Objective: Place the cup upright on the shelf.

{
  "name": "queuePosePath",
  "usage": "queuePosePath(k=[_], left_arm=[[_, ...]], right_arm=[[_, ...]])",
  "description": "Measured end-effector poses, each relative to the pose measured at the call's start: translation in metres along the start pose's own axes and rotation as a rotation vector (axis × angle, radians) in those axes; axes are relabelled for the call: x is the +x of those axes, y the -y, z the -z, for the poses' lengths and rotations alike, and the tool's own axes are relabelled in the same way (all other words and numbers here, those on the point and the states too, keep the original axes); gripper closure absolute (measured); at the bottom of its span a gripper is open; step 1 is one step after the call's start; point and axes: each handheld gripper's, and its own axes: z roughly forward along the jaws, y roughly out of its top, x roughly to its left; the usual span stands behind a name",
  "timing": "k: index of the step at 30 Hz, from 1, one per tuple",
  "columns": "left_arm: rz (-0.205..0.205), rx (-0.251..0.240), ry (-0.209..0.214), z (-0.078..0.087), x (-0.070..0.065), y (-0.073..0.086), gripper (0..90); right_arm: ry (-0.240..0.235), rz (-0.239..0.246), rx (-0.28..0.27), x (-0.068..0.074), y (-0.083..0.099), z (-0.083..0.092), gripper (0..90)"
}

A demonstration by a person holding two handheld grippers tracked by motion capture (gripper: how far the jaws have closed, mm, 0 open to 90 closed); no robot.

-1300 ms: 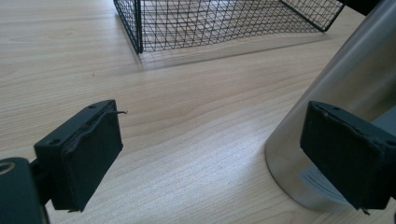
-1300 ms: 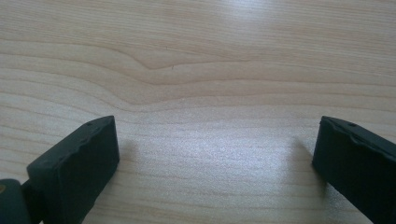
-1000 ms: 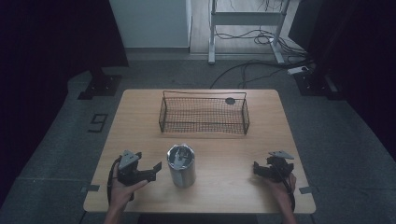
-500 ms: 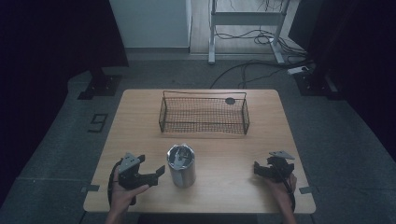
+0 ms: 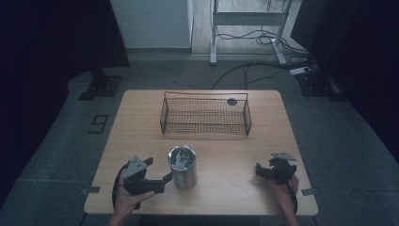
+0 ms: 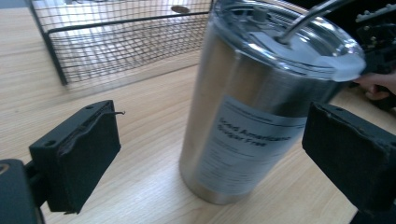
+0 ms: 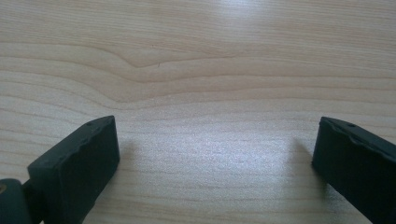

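A steel tumbler (image 5: 182,166) with a clear lid and a metal straw stands near the table's front edge, left of centre. In the left gripper view the tumbler (image 6: 261,107) rises close ahead, a white label on its side. My left gripper (image 5: 165,179) is open just left of the tumbler, jaws pointing at it; its pads (image 6: 77,158) stand wide apart, with the tumbler's lower part between them and not touched. My right gripper (image 5: 259,170) rests open at the front right, its jaws spread over bare wood with nothing between them (image 7: 215,163).
A black wire basket (image 5: 205,114) stands at the middle back of the wooden table (image 5: 141,122). A small dark round disc (image 5: 231,101) lies behind the basket's right end. Cables and a metal stand lie on the floor beyond the table.
My left gripper has moved right, closer to the tumbler. The right gripper has stayed in place.
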Motion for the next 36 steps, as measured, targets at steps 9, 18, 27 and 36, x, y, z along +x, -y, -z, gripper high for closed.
queuePosePath(k=[9,18,27,36], left_arm=[[-0.023,-0.002,0.056,-0.009,-0.015,-0.001,1.7],[-0.032,-0.005,0.058,-0.02,-0.021,-0.001,0.0],[-0.018,0.002,0.031,-0.035,-0.026,-0.007,0.0],[-0.044,0.013,0.016,-0.054,-0.032,-0.013,0.0]], right_arm=[[0.0,0.0,0.0,0.0,0.0,0.0,0.4],[0.002,0.001,0.0,0.0,0.0,0.0,0.6],[0.005,-0.002,0.0,0.001,0.0,0.0,0.6],[0.005,-0.001,0.0,0.0,0.0,0.0,0.6]])
